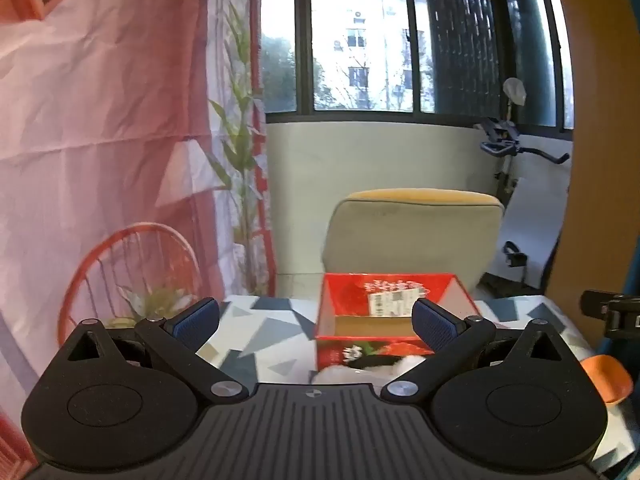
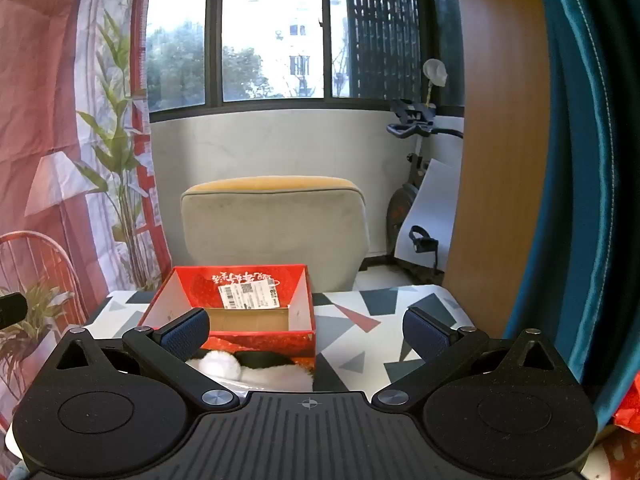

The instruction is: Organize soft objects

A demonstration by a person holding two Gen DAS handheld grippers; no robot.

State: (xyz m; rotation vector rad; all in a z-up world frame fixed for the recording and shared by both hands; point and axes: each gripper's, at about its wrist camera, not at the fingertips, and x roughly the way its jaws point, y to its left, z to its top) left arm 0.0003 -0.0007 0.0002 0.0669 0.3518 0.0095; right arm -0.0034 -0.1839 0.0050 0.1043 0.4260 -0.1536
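A red cardboard box [image 1: 394,344] stands open on the patterned table [image 1: 272,332], with a white shipping label inside its far wall. The same red box [image 2: 296,338] shows in the right wrist view. A white and black plush toy [image 2: 256,368] lies on the table just in front of the box, partly hidden by the gripper body; the plush toy [image 1: 360,366] also peeks out in the left wrist view. My left gripper [image 1: 316,322] stands open above the table, nothing between its fingers. My right gripper [image 2: 306,330] is open too, held short of the box.
A beige armchair [image 2: 276,224] stands behind the table. An exercise bike [image 2: 416,200] sits by the window at the right. A teal curtain [image 2: 580,160] hangs at the right. A red wire chair [image 1: 128,272] and a printed backdrop are at the left. An orange object [image 1: 608,376] lies at the table's right edge.
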